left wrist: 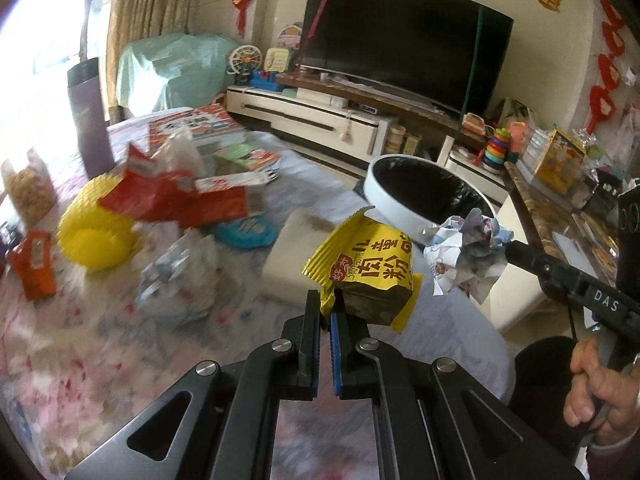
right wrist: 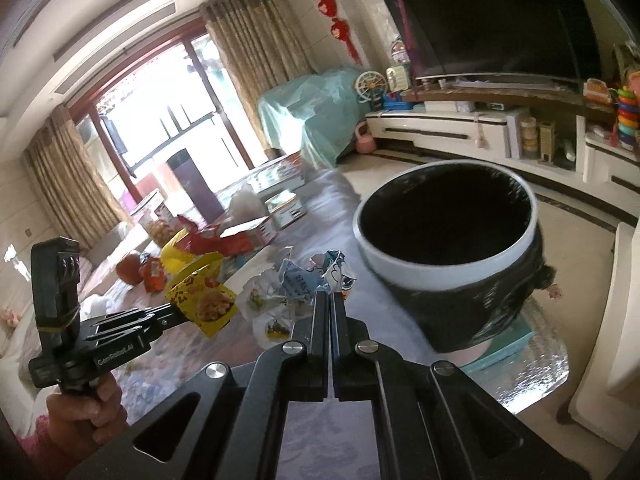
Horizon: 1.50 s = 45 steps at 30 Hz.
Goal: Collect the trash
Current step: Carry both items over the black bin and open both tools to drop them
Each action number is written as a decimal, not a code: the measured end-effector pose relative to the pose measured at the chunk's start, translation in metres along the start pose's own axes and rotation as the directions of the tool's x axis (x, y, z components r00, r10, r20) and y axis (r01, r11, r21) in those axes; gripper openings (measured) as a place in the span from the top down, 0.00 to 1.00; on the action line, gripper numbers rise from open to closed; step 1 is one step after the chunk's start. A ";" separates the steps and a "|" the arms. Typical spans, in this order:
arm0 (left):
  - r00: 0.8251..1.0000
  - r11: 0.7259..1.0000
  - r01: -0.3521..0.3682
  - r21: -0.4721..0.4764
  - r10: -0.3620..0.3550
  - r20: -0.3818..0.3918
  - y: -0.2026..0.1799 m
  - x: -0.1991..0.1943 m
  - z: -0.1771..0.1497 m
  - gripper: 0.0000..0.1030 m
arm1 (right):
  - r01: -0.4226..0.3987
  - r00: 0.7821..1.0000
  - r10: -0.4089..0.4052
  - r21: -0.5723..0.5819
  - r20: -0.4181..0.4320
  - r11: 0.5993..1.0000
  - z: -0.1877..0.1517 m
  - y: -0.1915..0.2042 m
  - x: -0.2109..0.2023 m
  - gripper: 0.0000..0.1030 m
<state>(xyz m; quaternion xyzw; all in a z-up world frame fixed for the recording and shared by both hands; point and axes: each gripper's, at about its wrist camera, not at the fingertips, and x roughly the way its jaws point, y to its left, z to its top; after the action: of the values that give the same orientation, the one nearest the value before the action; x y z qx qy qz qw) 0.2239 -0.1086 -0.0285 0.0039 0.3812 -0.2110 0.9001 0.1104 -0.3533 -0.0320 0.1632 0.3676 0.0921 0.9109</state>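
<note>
Both grippers carry trash above the table. The left gripper (left wrist: 329, 312) pinches only a corner of the yellow snack packet (left wrist: 370, 272); it could slip out short of the bin. The right gripper (right wrist: 330, 300) is pressed together on crumpled paper (right wrist: 316, 276), loose and likely to snag. The bin (right wrist: 448, 256) sits at 2 o'clock, rim near. 1 white foam pad (left wrist: 292, 252) and red wrappers (left wrist: 176, 196) clutter 10 o'clock.

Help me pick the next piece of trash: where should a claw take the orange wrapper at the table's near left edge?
Pinch the orange wrapper across its raised upper end, coming from above: it lies nearly flat on the tablecloth, so a side approach finds little edge. Blur hides finer detail.
</note>
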 end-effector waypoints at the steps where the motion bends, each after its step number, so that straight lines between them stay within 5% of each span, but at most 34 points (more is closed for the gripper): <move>1: 1.000 1.000 0.006 0.004 -0.006 -0.003 -0.003 0.005 0.004 0.97 | 0.007 1.000 -0.007 0.004 0.004 1.000 0.002 -0.004 -0.001 1.00; 28: 0.998 0.987 0.030 0.157 -0.021 -0.058 -0.076 0.133 0.097 0.97 | 0.150 0.987 -0.155 0.094 0.047 0.984 0.063 -0.102 0.018 1.00; 42: 0.995 0.984 0.016 0.177 0.002 -0.101 -0.092 0.167 0.110 0.97 | 0.177 0.984 -0.178 0.093 0.002 0.980 0.072 -0.118 0.036 0.99; 45: 0.994 0.984 0.015 0.177 0.005 -0.113 -0.096 0.173 0.114 0.88 | 0.189 0.982 -0.189 0.096 -0.010 0.977 0.073 -0.121 0.040 0.94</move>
<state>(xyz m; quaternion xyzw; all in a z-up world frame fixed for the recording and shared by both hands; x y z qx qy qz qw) 0.3722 -0.2801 -0.0518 0.0950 0.4113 -0.2458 0.8726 0.1958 -0.4713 -0.0519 0.1714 0.3859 -0.0128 0.9064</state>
